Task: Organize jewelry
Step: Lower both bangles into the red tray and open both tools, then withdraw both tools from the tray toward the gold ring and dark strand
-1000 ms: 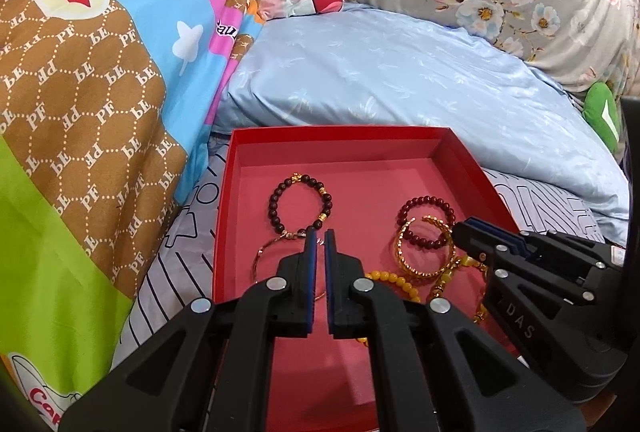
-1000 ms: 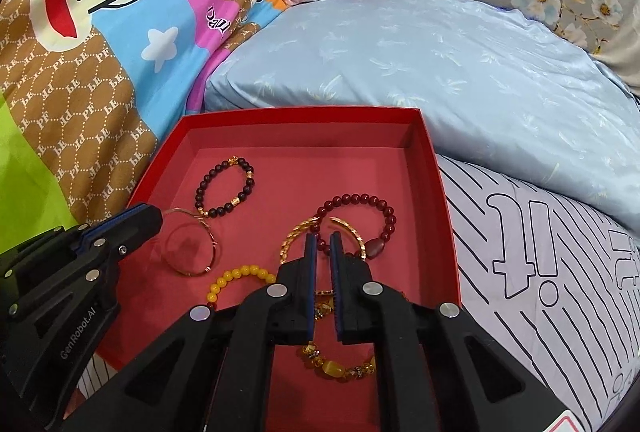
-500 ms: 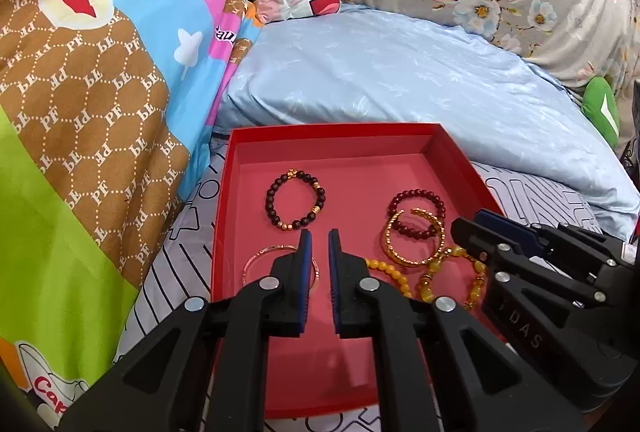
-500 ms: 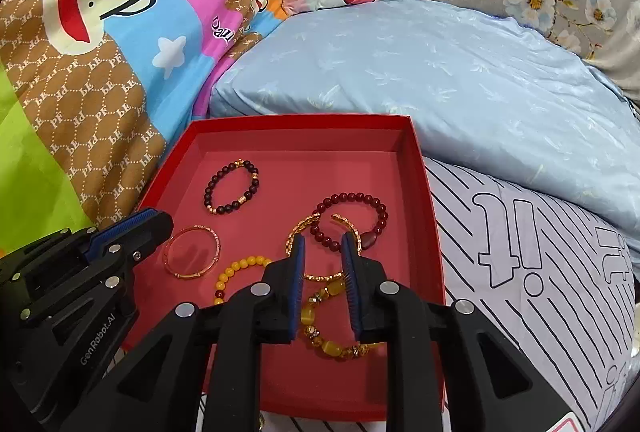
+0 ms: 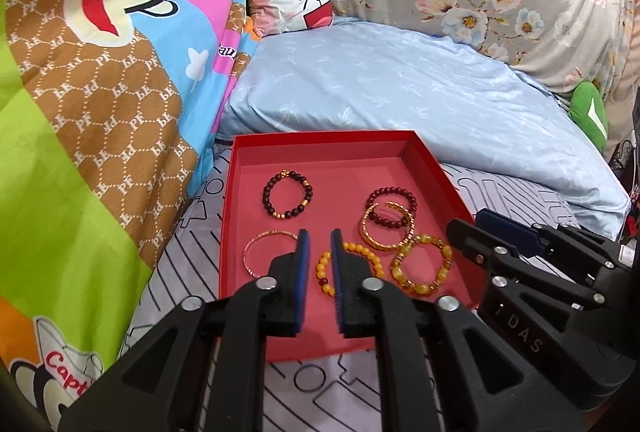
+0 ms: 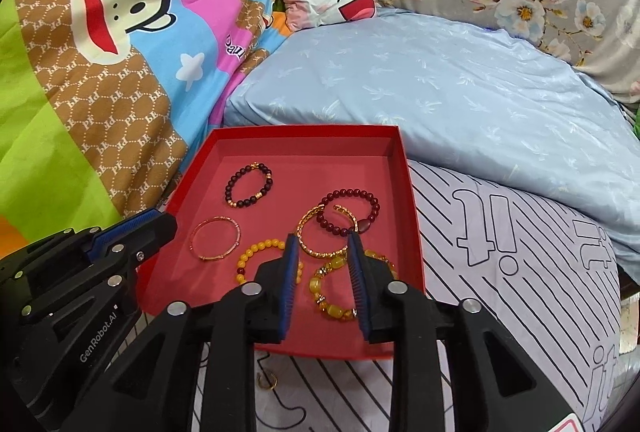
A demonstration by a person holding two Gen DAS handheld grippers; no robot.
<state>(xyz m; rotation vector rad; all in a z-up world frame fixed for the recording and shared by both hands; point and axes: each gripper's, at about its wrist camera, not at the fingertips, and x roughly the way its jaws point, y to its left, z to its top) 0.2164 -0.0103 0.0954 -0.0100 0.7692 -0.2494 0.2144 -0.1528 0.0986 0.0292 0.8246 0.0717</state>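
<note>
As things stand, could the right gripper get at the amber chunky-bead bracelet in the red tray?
Probably yes. The right gripper is open above the amber bracelet, nothing lying over its near side; only the gold bangle crowds its far edge.

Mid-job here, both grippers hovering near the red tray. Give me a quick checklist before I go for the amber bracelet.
1. Right hand-held gripper open: ok, nothing between the fingers.
2. Left hand-held gripper empty: ok, parted narrowly.
3. Amber bracelet reachable: ok, it lies in the red tray, under the right fingers.
4. Target free of neighbours: not ok, it appears to touch the gold bangle.
5. Gold bangle separate from dark red bead bracelet: not ok, they overlap.
6. All jewelry in the tray: not ok, a small gold ring lies on the sheet in front of it.
</note>
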